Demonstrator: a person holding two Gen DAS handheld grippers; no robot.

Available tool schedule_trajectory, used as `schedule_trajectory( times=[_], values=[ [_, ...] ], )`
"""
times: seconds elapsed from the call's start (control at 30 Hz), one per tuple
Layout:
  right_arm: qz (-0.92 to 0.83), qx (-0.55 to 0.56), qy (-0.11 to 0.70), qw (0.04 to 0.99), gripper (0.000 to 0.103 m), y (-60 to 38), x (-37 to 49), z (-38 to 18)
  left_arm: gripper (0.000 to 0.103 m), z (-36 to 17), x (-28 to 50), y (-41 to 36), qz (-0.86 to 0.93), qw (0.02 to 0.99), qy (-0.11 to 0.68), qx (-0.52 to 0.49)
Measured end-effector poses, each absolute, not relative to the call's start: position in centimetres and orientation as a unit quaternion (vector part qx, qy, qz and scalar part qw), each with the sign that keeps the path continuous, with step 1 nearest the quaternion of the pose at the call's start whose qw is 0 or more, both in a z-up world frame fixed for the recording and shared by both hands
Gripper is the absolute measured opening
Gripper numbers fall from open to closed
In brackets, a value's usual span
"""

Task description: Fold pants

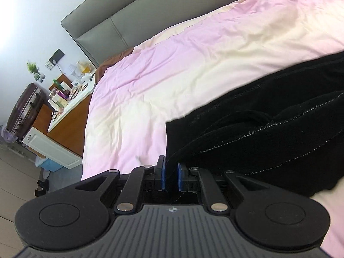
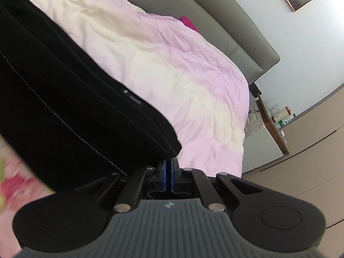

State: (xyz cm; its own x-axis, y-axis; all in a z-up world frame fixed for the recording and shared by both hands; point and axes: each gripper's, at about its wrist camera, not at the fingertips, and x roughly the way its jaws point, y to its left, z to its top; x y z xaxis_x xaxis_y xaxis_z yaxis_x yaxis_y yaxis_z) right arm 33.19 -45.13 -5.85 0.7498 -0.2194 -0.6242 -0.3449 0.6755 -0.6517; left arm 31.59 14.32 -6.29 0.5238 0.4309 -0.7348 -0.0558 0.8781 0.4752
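Black pants (image 1: 268,116) pinched between both grippers' fingers (image 1: 160,172), above bed (image 1: 172,64).

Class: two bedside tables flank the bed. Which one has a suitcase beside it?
The cluttered bedside table in the left wrist view; a brown suitcase stands beside it.

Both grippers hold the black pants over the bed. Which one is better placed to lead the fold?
Probably left. The left gripper clamps a thick bunch of the black pants. The right gripper pinches only a corner, so that hold looks weaker.
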Motion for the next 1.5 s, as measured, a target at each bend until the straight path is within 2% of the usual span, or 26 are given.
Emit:
schedule_trajectory(
  times=[0.17, 0.37, 0.5, 0.67, 0.8, 1.0, 1.07, 1.17, 1.2, 1.23, 1.27, 1.33, 1.5],
  values=[
    [0.03, -0.397, 0.389, 0.831, 0.0, -44.0, 42.3, -8.7, 0.012, -10.5, 40.3, 15.0, 0.161, 0.827, 0.497, 0.208],
    [0.032, -0.401, 0.424, 0.811, 0.0, -42.8, 49.7, -14.2, 0.012, -14.7, 43.3, 16.9, 0.174, 0.809, 0.528, 0.189],
    [0.042, -0.419, 0.417, 0.805, 0.0, -42.6, 50.0, -15.6, 0.012, -13.8, 42.1, 17.1, 0.172, 0.831, 0.495, 0.187],
    [0.035, -0.439, 0.369, 0.818, 0.0, -42.7, 48.9, -13.3, 0.012, -11.6, 41.9, 17.0, 0.173, 0.854, 0.448, 0.2],
    [0.031, -0.423, 0.377, 0.824, 0.0, -42.3, 52.5, -13.5, 0.012, -13.8, 46.3, 17.8, 0.176, 0.842, 0.475, 0.186],
    [0.019, -0.438, 0.428, 0.79, 0.0, -40.4, 56.9, -18.6, 0.012, -17.6, 49.0, 18.6, 0.187, 0.839, 0.485, 0.161],
    [0.01, -0.437, 0.434, 0.788, 0.0, -40.1, 57.5, -19.5, 0.015, -18.0, 49.1, 19.3, 0.191, 0.843, 0.483, 0.143],
    [-0.002, -0.432, 0.435, 0.79, 0.0, -40.0, 58.0, -20.1, 0.03, -18.5, 48.9, 19.1, 0.199, 0.839, 0.484, 0.152],
    [-0.006, -0.426, 0.435, 0.793, 0.003, -40.1, 58.1, -20.0, 0.047, -18.1, 48.6, 19.0, 0.207, 0.842, 0.472, 0.161],
    [-0.01, -0.42, 0.434, 0.797, 0.016, -40.2, 58.0, -19.8, 0.065, -17.5, 48.4, 19.0, 0.212, 0.845, 0.463, 0.162],
    [-0.018, -0.413, 0.431, 0.802, 0.037, -40.4, 58.0, -19.3, 0.071, -16.8, 48.1, 19.2, 0.209, 0.851, 0.456, 0.154],
    [-0.029, -0.388, 0.424, 0.818, 0.056, -41.2, 57.6, -17.8, 0.075, -14.8, 47.3, 19.8, 0.207, 0.862, 0.446, 0.128],
    [-0.055, -0.247, 0.43, 0.867, 0.057, -45.6, 55.3, -13.1, 0.075, -11.3, 43.4, 21.3, 0.206, 0.875, 0.43, 0.082]
  ],
)
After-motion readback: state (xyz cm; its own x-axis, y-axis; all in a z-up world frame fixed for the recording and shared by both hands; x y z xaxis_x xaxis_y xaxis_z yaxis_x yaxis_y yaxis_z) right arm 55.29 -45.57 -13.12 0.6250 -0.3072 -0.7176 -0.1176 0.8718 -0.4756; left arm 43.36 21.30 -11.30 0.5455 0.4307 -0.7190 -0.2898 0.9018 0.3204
